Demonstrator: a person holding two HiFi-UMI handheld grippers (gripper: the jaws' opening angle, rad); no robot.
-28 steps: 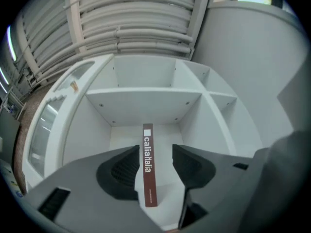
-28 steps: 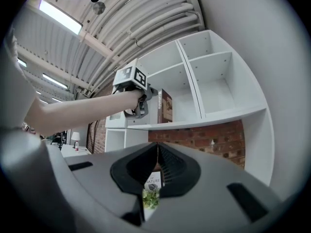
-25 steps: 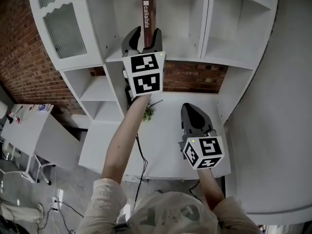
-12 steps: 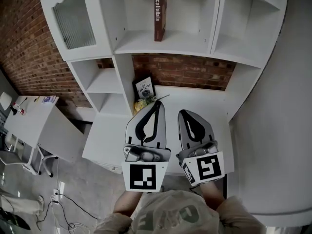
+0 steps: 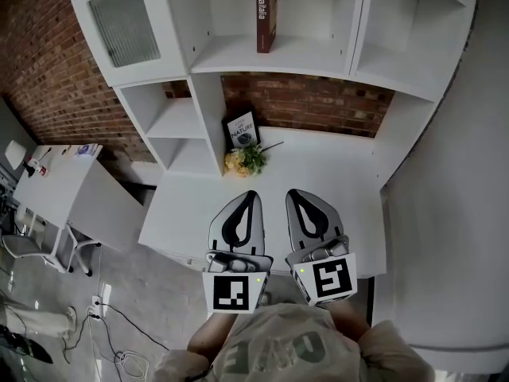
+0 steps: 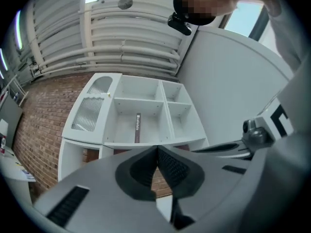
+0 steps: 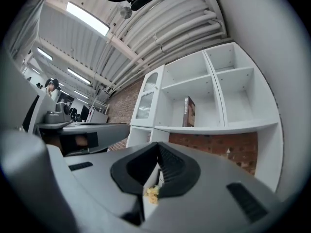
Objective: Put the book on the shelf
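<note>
**A:** What is the biggest thing here?

**B:** The white shelf unit, set against a brick wall. Its top left compartment has a ribbed glass door. A white desk runs out from under the shelf unit towards the person.

**A:** And the tongs?

**B:** Both hang over the desk in front of the shelf unit, side by side and pointing at it. The left gripper has its jaws pressed together with nothing between them. The right gripper is the same: tips meeting, empty.

**A:** Where is the book?

**B:** The brown book stands upright in the shelf unit's wide middle compartment, spine out, with white lettering down it. It is well apart from both grippers.

**A:** Anything smaller?

**B:** A second book, with "NATURE" on its cover, leans face-out at the foot of the shelf unit's upright, below the brown book. A small bunch of yellow flowers lies just in front of it.
</note>
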